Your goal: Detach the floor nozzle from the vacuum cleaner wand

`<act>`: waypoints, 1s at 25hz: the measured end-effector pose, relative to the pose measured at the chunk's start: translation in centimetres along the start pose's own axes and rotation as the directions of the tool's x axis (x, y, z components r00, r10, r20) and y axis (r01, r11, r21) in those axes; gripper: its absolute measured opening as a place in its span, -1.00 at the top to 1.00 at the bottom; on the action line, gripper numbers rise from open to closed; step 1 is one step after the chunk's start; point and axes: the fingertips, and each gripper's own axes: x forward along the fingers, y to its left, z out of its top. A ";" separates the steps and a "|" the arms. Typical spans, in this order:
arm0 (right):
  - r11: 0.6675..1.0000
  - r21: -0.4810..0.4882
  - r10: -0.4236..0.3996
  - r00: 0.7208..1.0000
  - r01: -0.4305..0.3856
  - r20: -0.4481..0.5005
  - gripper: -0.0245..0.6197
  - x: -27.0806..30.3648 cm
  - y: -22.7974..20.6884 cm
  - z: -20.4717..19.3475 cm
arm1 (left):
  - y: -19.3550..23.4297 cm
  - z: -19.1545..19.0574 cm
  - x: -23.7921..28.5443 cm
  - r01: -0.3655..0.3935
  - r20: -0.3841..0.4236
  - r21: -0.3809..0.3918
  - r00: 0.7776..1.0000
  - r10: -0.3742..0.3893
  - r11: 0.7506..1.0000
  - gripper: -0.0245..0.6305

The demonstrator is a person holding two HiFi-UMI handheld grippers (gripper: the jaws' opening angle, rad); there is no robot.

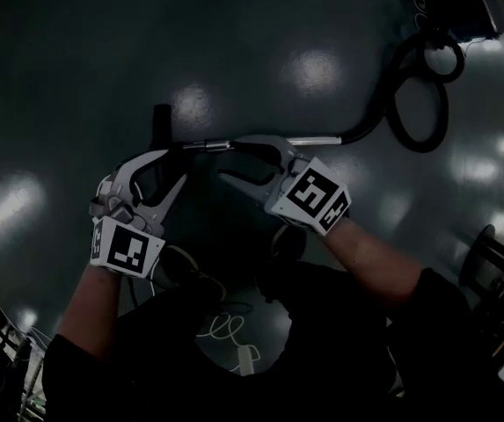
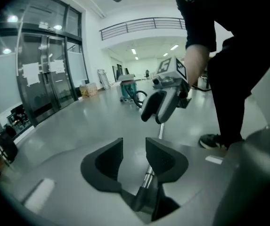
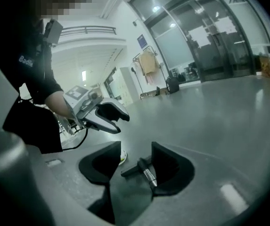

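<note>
The vacuum wand (image 1: 309, 140) lies on the dark floor, its black floor nozzle (image 1: 161, 121) at the left end and a black hose (image 1: 392, 86) curling off to the right. My left gripper (image 1: 177, 167) hovers open by the nozzle end. My right gripper (image 1: 228, 158) faces it, also open, over the wand joint. In the left gripper view the open jaws (image 2: 134, 145) frame the metal wand (image 2: 147, 179) below them, not touching it. In the right gripper view the open jaws (image 3: 135, 149) frame the nozzle (image 3: 132, 168) and the wand's end (image 3: 150, 177).
The vacuum body (image 1: 454, 3) stands at the far right, where the hose ends. A white cable (image 1: 225, 328) lies by the person's feet. Dark furniture (image 1: 498, 271) edges the right side. Glass doors (image 2: 45, 79) line one wall.
</note>
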 end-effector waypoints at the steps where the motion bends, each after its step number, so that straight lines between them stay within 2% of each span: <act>1: 1.000 -0.018 0.012 0.999 -0.013 -0.030 0.31 0.9 -0.7 -1.0 | -0.3 -1.6 1.2 0.029 -0.028 0.036 0.999 -0.028 0.999 0.43; 4: 0.994 -0.100 0.034 0.991 -0.047 -0.133 0.26 3.9 -2.4 -4.4 | -1.3 -6.4 4.4 0.112 -0.124 0.156 0.988 -0.093 0.981 0.36; 6: 0.982 -0.172 0.037 0.972 -0.078 -0.231 0.23 6.2 -3.1 -7.5 | -2.1 -9.7 6.2 0.180 -0.198 0.218 0.970 -0.138 0.959 0.32; 10: 0.931 -0.319 0.019 0.897 -0.177 -0.443 0.13 10.2 -4.6 -14.6 | -3.5 -16.3 9.8 0.319 -0.355 0.307 0.912 -0.203 0.896 0.16; 13: 0.874 -0.429 -0.048 0.837 -0.229 -0.545 0.08 12.4 -5.4 -19.1 | -3.8 -20.2 11.8 0.376 -0.450 0.356 0.872 -0.196 0.856 0.05; 15: 0.847 -0.478 -0.095 0.818 -0.233 -0.568 0.07 13.6 -5.8 -21.4 | -4.0 -22.3 12.7 0.397 -0.499 0.368 0.848 -0.182 0.841 0.00; 18: 0.831 -0.523 -0.151 0.831 -0.187 -0.536 0.07 15.3 -6.1 -22.5 | -3.9 -25.2 13.4 0.433 -0.573 0.384 0.804 -0.157 0.816 0.02; 21: 0.817 -0.555 -0.211 0.815 -0.157 -0.540 0.07 16.3 -6.6 -24.2 | -3.6 -27.7 13.7 0.463 -0.642 0.374 0.755 -0.136 0.803 0.14; 23: 0.800 -0.580 -0.248 0.797 -0.153 -0.551 0.09 16.6 -7.1 -25.3 | -3.4 -28.4 13.9 0.475 -0.664 0.376 0.737 -0.127 0.795 0.29; 25: 0.792 -0.590 -0.260 0.790 -0.154 -0.555 0.20 16.8 -7.6 -25.7 | -3.4 -28.6 14.2 0.476 -0.672 0.363 0.729 -0.128 0.801 0.33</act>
